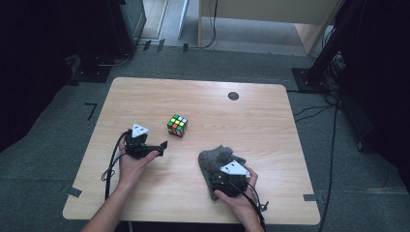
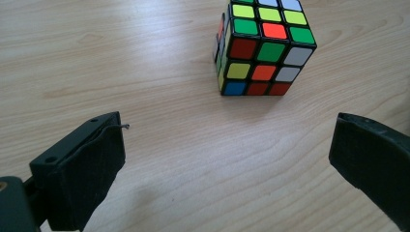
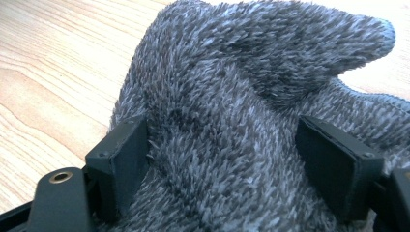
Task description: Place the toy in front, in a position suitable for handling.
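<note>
A scrambled colour cube [image 1: 177, 125] stands on the light wooden table [image 1: 251, 125], left of the middle. My left gripper [image 1: 163, 147] lies just left of and nearer than the cube, pointing toward it. In the left gripper view its jaws stand wide apart with bare wood between them [image 2: 227, 130], and the cube [image 2: 263, 48] sits a short way ahead. A fuzzy grey cloth [image 1: 215, 157] is heaped at the front right. My right gripper [image 1: 224, 167] rests on it, open, with a raised fold of cloth [image 3: 241, 63] between its jaws [image 3: 220, 128].
A small black round disc [image 1: 233, 95] is set in the table near its far edge. Cables trail from both grippers over the front edge. Grey carpet, dark stands and loose cables surround the table.
</note>
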`<state>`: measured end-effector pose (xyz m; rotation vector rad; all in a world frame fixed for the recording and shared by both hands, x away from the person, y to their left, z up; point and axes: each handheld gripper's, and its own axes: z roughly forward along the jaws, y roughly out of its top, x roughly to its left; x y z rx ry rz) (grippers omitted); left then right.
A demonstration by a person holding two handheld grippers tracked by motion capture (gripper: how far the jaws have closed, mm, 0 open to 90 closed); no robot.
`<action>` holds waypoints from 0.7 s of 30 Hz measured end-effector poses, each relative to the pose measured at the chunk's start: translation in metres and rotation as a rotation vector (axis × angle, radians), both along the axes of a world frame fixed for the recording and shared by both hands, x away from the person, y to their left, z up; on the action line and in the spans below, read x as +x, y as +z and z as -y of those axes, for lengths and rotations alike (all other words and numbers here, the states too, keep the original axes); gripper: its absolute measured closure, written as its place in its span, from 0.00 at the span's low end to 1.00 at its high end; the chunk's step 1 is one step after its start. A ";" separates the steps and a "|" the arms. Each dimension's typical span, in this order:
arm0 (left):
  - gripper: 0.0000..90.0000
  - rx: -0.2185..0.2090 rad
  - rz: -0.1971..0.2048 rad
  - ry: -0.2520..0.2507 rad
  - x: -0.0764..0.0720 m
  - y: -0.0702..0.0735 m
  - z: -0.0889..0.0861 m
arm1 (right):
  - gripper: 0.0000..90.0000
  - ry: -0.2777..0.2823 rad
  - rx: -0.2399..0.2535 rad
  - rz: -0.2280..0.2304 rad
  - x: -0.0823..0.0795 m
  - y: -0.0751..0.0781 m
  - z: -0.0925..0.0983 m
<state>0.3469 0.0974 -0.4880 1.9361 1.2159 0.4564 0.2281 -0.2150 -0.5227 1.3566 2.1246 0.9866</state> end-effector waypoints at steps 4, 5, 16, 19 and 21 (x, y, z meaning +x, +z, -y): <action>0.00 0.018 0.004 -0.017 0.007 -0.001 0.010 | 0.23 -0.003 0.000 0.000 0.000 0.000 0.000; 0.00 0.017 0.001 -0.017 0.008 -0.002 0.012 | 0.23 -0.003 0.000 0.000 0.000 0.000 0.000; 0.00 0.035 -0.001 -0.037 0.024 -0.008 0.044 | 0.22 -0.004 0.002 0.001 0.000 0.000 0.000; 0.00 0.051 -0.007 -0.023 0.030 -0.011 0.053 | 0.22 -0.004 0.001 0.002 0.000 0.000 0.000; 0.00 0.058 -0.015 -0.023 0.034 -0.013 0.057 | 0.22 -0.004 0.001 0.002 0.000 0.000 0.000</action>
